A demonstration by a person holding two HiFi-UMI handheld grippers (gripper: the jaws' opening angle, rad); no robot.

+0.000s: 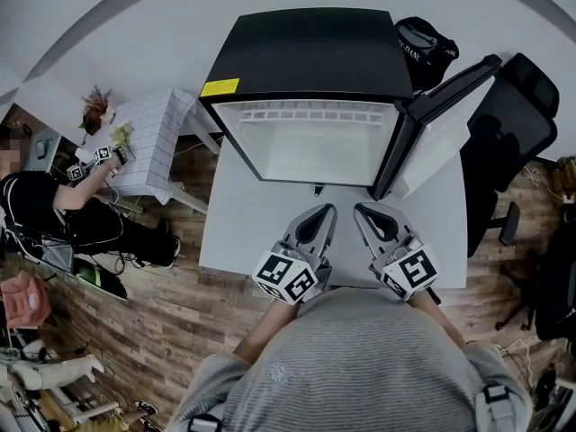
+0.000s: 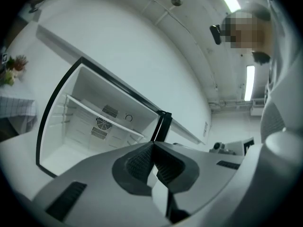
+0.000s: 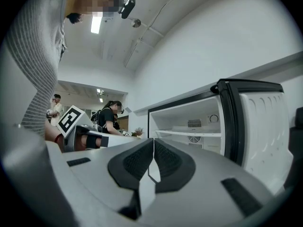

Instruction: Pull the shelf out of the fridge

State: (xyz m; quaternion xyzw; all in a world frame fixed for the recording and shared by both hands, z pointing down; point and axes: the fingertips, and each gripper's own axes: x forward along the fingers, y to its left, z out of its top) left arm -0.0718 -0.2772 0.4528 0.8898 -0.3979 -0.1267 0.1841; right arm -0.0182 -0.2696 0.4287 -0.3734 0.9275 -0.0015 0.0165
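Observation:
A small fridge with a black top [image 1: 306,52] stands on a white table [image 1: 234,232], its door [image 1: 432,124] swung open to the right. Inside, a white shelf [image 1: 306,113] sits in place across the compartment; it also shows in the left gripper view as the shelf [image 2: 102,115] and in the right gripper view as the shelf [image 3: 189,133]. My left gripper [image 1: 330,209] and right gripper [image 1: 358,207] hover side by side over the table in front of the opening, short of the fridge. Both are shut with nothing between the pads [image 2: 142,162] [image 3: 137,160].
A black office chair [image 1: 517,124] stands right of the open door, and a black bag [image 1: 423,43] lies behind the fridge. At the left is a small table with a checked cloth [image 1: 153,142], where another person [image 1: 54,205] sits. The floor is wood.

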